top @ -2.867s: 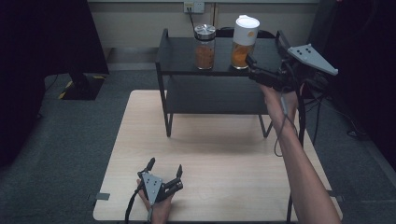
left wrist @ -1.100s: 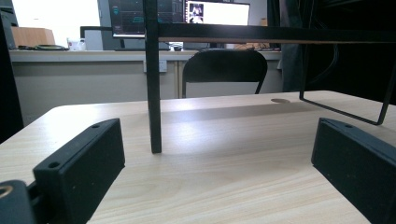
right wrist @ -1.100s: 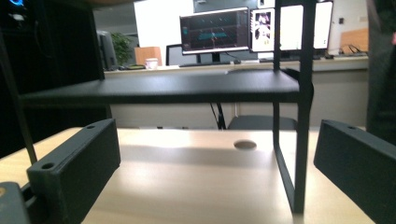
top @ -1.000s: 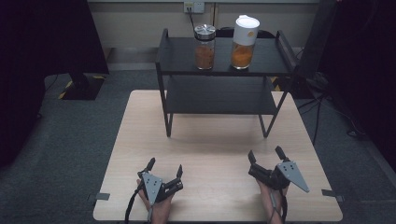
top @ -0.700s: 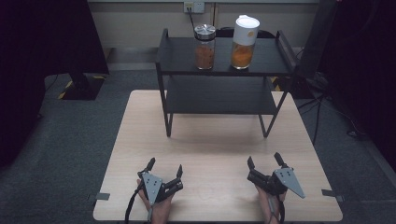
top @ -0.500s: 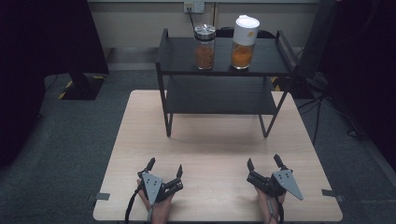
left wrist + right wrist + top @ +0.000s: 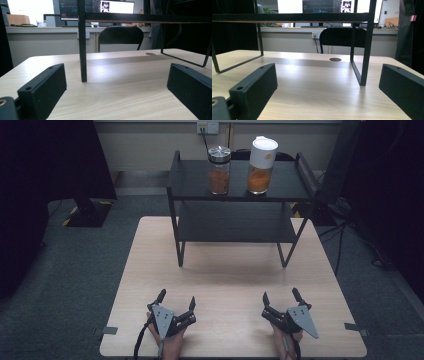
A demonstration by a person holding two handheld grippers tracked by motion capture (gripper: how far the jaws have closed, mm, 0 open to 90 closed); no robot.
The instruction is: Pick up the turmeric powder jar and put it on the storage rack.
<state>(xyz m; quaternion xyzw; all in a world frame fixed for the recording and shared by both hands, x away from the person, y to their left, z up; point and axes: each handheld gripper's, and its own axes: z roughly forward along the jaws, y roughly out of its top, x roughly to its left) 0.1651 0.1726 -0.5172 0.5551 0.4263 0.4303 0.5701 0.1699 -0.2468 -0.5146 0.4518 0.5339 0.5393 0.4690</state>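
High view above the near table edge, looking forward and down on the whole table (image 7: 230, 275), left gripper view low at the tabletop, facing the black rack (image 7: 82, 42) close ahead, right gripper view likewise, both sharing rack, chair (image 7: 342, 36) and monitors beyond.

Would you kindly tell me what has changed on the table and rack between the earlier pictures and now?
The right tool came back from the rack's top shelf, beside the white-lidded jar, to the near edge of the table; it rests there open and empty. The left tool stayed at the near edge, open. Both the white-lidded jar and the metal-lidded jar kept their places on the rack.
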